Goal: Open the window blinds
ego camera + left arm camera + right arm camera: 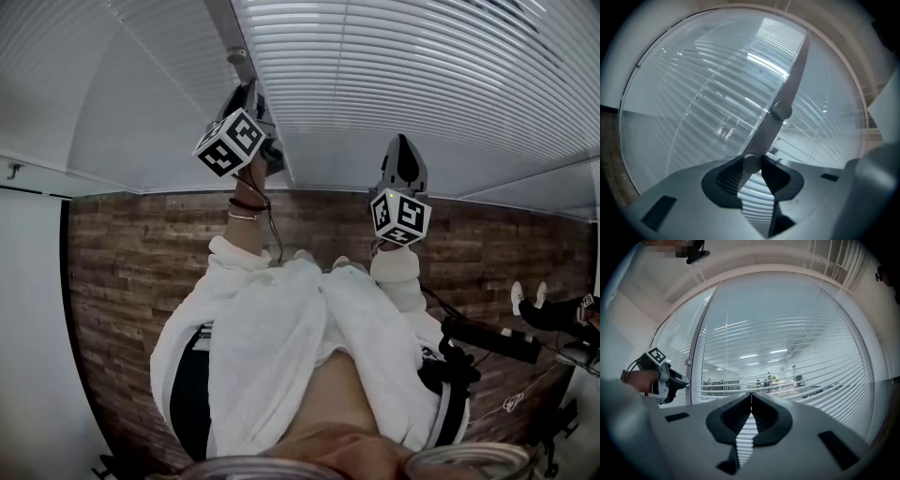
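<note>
White slatted window blinds (pixel 422 66) (pixel 693 93) (pixel 787 348) fill the panes ahead; in the right gripper view the slats stand apart enough to show an office behind. A grey upright post (pixel 794 70) (pixel 698 357) runs between two panes. My left gripper (pixel 246 89) (pixel 752 165) is shut on a small round blind knob (pixel 752 164) on that post; a second knob (pixel 782 111) (pixel 236 56) sits farther along it. My right gripper (pixel 401 141) (pixel 751 395) hangs to the right, short of the blinds, shut with nothing between its jaws. The left gripper (pixel 683 379) also shows in the right gripper view.
A wood-pattern floor (pixel 122 272) lies below the window. A white panel (pixel 28 328) stands at the left. A person's feet in white shoes (pixel 525 295) and a black bar-shaped object (pixel 492 339) are at the right.
</note>
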`<state>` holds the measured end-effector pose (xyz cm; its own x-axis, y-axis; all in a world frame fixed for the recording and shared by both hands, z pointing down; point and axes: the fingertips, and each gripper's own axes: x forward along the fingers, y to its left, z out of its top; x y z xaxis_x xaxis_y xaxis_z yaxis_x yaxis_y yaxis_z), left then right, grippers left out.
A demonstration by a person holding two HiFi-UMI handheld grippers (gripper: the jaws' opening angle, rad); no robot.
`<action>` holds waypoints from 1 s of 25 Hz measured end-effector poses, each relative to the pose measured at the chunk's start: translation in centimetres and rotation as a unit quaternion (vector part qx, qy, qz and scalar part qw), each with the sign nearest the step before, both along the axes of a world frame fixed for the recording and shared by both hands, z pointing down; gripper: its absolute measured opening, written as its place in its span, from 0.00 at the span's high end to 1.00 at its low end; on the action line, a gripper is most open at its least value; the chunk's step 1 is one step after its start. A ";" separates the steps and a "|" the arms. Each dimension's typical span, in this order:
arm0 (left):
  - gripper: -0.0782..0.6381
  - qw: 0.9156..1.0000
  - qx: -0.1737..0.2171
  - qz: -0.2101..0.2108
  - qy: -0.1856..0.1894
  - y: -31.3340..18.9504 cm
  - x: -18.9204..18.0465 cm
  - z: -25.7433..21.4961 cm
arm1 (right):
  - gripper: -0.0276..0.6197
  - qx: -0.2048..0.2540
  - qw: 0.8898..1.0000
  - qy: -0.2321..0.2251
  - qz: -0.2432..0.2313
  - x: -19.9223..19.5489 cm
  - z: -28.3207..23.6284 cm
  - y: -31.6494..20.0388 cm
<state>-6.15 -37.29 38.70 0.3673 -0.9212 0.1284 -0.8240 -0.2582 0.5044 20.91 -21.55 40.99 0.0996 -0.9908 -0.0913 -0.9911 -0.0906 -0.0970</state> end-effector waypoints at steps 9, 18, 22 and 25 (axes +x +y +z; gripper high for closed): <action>0.72 0.958 0.226 -0.068 -0.166 5.7 -0.1 -4.0 | 0.94 -0.018 1.000 0.002 0.006 0.5 0.0 0.4; 0.89 0.955 0.216 0.146 -0.140 12.4 13.9 0.7 | 0.94 -0.024 0.999 0.025 0.022 0.9 -0.7 1.5; 0.89 0.939 0.256 0.137 -0.185 13.6 14.6 0.8 | 0.94 -0.032 0.999 0.030 0.023 1.4 -0.3 2.2; 0.89 0.949 0.236 0.132 -0.164 12.9 14.0 1.0 | 0.94 -0.037 0.998 0.038 0.017 1.4 -0.2 2.1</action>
